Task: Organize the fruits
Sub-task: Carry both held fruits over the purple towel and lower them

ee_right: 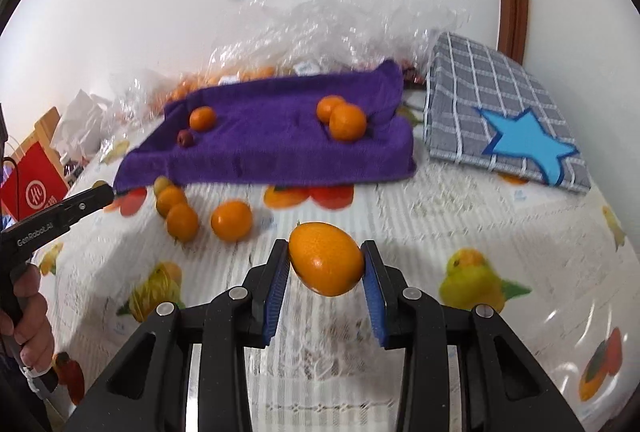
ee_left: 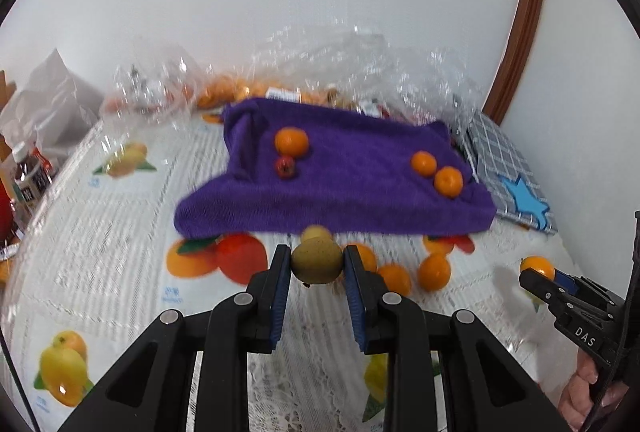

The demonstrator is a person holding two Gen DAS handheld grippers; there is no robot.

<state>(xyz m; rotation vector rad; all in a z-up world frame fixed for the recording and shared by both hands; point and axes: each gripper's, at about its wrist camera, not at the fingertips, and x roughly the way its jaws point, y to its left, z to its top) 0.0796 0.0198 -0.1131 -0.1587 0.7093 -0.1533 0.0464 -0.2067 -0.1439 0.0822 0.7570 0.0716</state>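
Fruits: olive-green one, speckled; orange one, glossy.

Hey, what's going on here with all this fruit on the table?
A person is sorting fruit with two hand-held grippers. The left gripper is shut on a small greenish-brown fruit, and the right gripper is shut on an orange. Three oranges and one small red fruit already sit on the purple towel; more oranges lie loose on the tablecloth.

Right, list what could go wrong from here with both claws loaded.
1. The left claw pinches the small green-brown fruit only at its sides; it could slip out.
2. The right claw holds a smooth orange the same way.
3. Fruit released on the purple towel could roll into the oranges there.
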